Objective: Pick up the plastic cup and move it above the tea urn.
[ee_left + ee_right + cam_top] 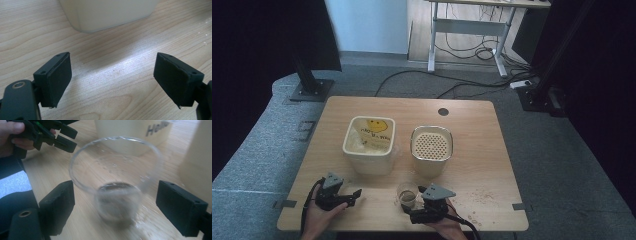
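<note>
While both hands sit at the near edge of the table [492,130], the right gripper [408,214] points left toward the clear plastic cup [407,194], which stands upright on the wood just beside it, between the two grippers and in front of the two tubs. From the right gripper view the cup [116,182] sits between the two black jaws, which stand wide on either side with a gap to each wall; pads not pressing, nothing gripped. Cup has a dark brownish residue at the bottom; can't tell what it is, frame is blurred. Left gripper [354,195] rests at the near left, held by the left hand [318,220], jaws aimed right toward the cup but well apart from it. Left gripper view shows its jaws wide, bare wood between them, nothing held, and the base of the cream tub [107,12] just ahead. Right hand [446,227] holds its gripper at the table's near edge. Crumbs [482,197] scattered on the wood right of the cup. Farther back: cream tub [369,145] with a yellow smiley bag [376,131] inside, left of centre; perforated-insert container [432,147] just right of it, apart. Beyond the table, grey floor with cables [452,82] and a desk frame [467,35].
</note>
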A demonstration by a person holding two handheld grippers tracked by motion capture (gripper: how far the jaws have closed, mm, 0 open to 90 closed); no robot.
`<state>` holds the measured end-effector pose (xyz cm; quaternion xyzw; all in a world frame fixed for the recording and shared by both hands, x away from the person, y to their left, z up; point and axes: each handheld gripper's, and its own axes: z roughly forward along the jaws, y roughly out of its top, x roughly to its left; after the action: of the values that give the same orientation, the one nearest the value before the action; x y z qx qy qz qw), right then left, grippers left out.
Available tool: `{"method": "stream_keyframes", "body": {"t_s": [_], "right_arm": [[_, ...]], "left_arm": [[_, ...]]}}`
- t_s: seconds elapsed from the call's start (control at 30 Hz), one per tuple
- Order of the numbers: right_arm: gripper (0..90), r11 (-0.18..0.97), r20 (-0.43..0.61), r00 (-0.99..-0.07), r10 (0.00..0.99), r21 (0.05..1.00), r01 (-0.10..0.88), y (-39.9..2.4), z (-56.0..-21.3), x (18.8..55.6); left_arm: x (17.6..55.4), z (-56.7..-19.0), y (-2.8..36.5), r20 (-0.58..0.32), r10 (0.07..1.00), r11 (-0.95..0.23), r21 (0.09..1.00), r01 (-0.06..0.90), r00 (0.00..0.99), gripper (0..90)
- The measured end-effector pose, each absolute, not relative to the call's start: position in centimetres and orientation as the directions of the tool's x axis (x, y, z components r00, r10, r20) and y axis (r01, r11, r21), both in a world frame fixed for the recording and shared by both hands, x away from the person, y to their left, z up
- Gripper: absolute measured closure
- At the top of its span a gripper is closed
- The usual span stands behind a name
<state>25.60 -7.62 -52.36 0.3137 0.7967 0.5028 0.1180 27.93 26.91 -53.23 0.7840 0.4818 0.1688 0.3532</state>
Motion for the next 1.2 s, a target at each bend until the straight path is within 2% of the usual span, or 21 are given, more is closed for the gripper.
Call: {"method": "stream_keyframes", "body": {"t_s": [0.03,0.07,0.17,0.3,0.47,0.7,0.97,1.2], "right_arm": [[21.6,0.313,0.105,-0.776,0.621,0.875,0.368,-6.7,-52.5,25.8],[21.6,0.313,0.105,-0.776,0.621,0.875,0.368,-6.7,-52.5,25.8],[31.9,0.310,0.082,-0.770,0.633,0.885,0.348,-6.1,-52.8,26.1],[36.3,0.300,0.067,-0.759,0.647,0.893,0.335,-6.6,-52.7,25.8],[38.6,0.231,0.090,-0.737,0.670,0.918,0.322,-8.4,-51.4,25.5],[39.4,0.107,0.109,-0.651,0.751,0.953,0.282,-13.6,-47.7,25.8],[39.9,0.044,0.105,-0.550,0.828,0.967,0.251,-18.0,-44.2,27.3],[40.1,0.006,0.120,-0.506,0.854,0.971,0.240,-19.8,-42.4,28.5]], "left_arm": [[28.0,-53.3,26.9,-0.076,0.874,-0.287,0.715,0.637,0.479,15.0],[28.0,-53.3,26.9,-0.076,0.874,-0.288,0.715,0.637,0.480,15.0],[27.9,-53.4,26.8,-0.076,0.873,-0.290,0.714,0.638,0.482,15.0],[27.8,-53.4,26.7,-0.073,0.868,-0.300,0.710,0.637,0.490,15.0],[27.7,-53.4,26.9,-0.075,0.869,-0.297,0.711,0.637,0.488,15.0],[27.8,-53.4,27.2,-0.086,0.871,-0.287,0.711,0.643,0.483,15.0],[27.9,-53.5,26.9,-0.083,0.867,-0.299,0.704,0.645,0.492,15.1],[27.9,-53.6,26.8,-0.081,0.867,-0.302,0.701,0.646,0.492,15.1]]}}
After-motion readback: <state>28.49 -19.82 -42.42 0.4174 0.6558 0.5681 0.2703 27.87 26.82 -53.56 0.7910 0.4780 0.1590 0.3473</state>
